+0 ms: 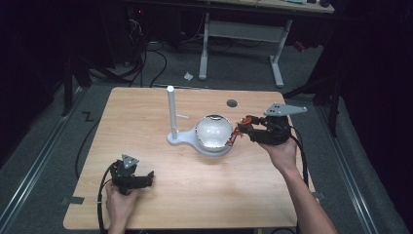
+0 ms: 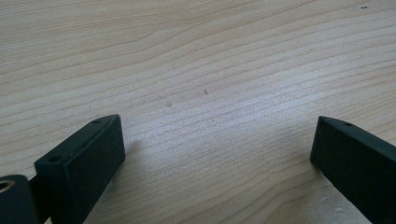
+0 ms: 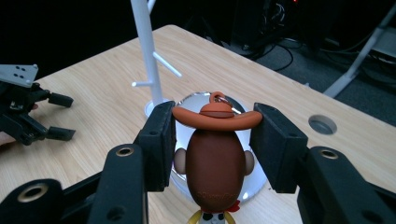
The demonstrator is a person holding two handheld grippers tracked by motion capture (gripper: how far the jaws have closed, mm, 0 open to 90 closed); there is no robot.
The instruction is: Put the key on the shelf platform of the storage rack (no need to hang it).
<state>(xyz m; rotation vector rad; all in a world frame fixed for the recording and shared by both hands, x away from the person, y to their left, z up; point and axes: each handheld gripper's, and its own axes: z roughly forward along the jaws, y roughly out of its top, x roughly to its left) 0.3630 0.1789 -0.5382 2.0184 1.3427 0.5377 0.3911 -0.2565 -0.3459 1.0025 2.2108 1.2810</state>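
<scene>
A small cowboy toy figure point(image 3: 215, 158) with an orange hat and a brown back of the head hangs between the jaws of my right gripper point(image 3: 215, 140), which is shut on its hat brim. In the high view the right gripper point(image 1: 242, 128) holds the toy figure point(image 1: 233, 137) at the right rim of a shiny bowl point(image 1: 212, 131). The bowl point(image 3: 254, 184) sits on the base of a white peg stand point(image 1: 171, 113). My left gripper point(image 1: 147, 178) rests low at the table's front left, open, with bare wood between its jaws point(image 2: 215, 149).
The white peg stand point(image 3: 146, 51) rises behind the bowl with short side pegs. A round cable hole point(image 1: 232, 103) lies in the wooden table point(image 1: 146, 122) at the back right. My left gripper point(image 3: 60, 116) shows far left in the right gripper view. Cables and a desk frame lie beyond.
</scene>
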